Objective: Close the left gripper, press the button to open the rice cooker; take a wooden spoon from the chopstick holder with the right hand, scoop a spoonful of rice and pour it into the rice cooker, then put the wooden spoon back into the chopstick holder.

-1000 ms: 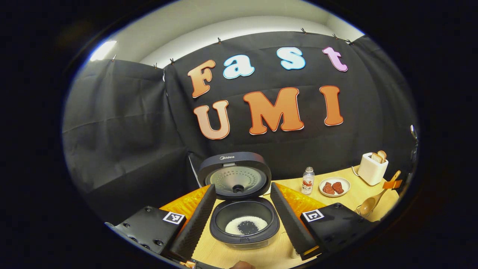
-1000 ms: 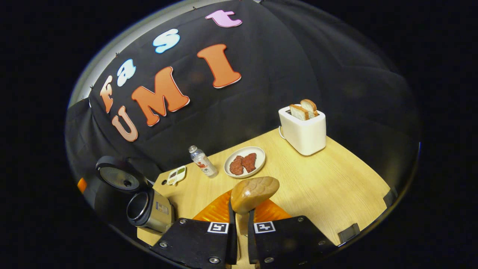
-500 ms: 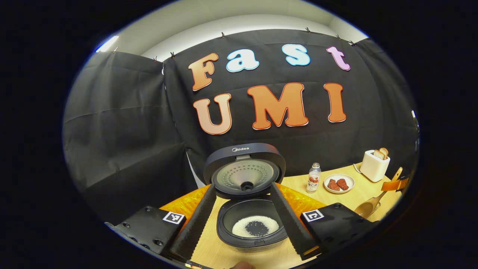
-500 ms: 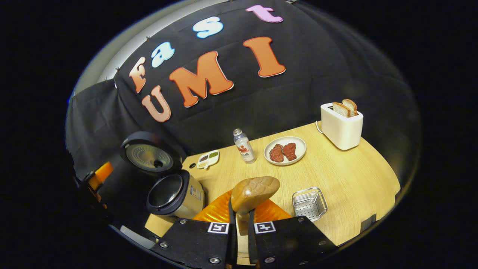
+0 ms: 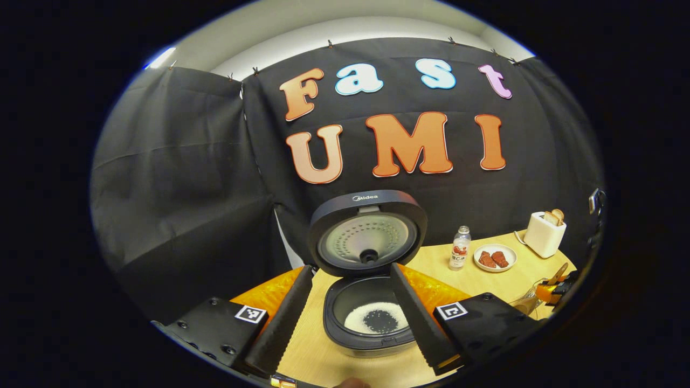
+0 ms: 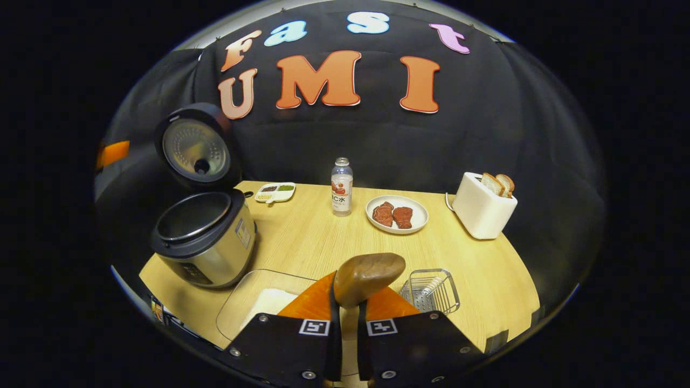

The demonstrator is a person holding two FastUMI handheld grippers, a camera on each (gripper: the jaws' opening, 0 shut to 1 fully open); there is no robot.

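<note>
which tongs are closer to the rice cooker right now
Left. The left tongs hang open right over the open rice cooker. The right tongs, shut on the wooden spoon, sit off beside it, near the wire holder.

Over the last sec the right gripper, w/ the wooden spoon clamped between its fingers, swung round and levelled out; the rice cooker, chopstick holder and a glass dish of rice came into its view. The left gripper drifted slightly.
</note>
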